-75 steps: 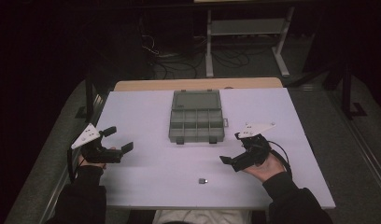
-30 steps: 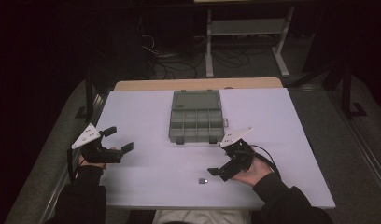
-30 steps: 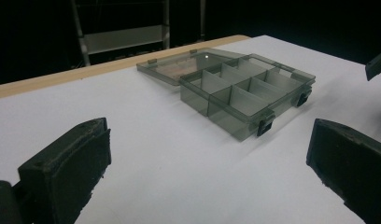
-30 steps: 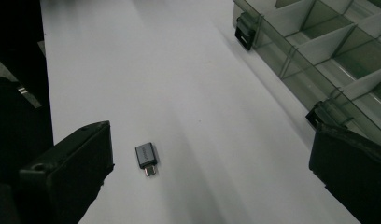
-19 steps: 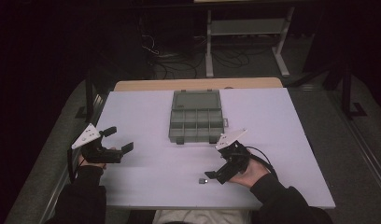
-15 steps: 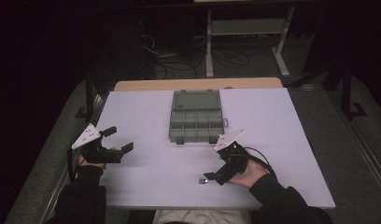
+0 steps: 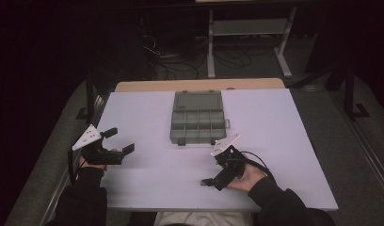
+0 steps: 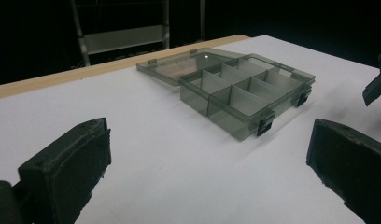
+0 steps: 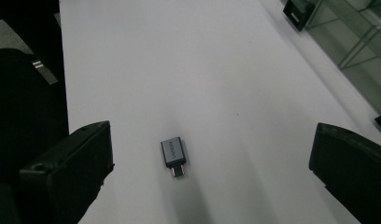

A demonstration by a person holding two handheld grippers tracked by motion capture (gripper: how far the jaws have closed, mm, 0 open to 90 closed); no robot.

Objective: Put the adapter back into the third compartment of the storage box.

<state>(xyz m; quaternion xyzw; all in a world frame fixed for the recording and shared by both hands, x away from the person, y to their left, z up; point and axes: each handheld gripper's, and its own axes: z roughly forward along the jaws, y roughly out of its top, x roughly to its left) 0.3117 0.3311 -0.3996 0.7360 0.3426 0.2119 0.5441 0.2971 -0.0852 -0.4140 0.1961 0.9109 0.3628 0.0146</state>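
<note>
A small grey USB adapter [image 9: 173, 154] lies flat on the white table [image 9: 179, 56], plug end toward me, between the wide-apart jaws of my right gripper [image 9: 209, 175], which is open and apart from it. In the high view that adapter [image 7: 203, 181] sits near the table's front edge, just at the tips of the right gripper [image 7: 214, 175]. A smoky clear organizer box [image 7: 198, 126] with several empty compartments stands at the table's far middle, lid [image 7: 198, 100] laid open behind it. My left gripper [image 7: 119, 140] rests open at the left; its own view faces the box [image 8: 247, 95].
The table's wooden far edge [image 7: 199, 84] borders a dark floor with cables [image 7: 166, 61] and a metal rack [image 7: 246, 28]. A tip of the right gripper [image 8: 377, 86] shows at the right of the left gripper view. The box corner [image 9: 361, 42] lies up and right of the adapter.
My right gripper has moved left and toward the front edge, from beside the box down to the adapter. The left gripper and the box have stayed put.
</note>
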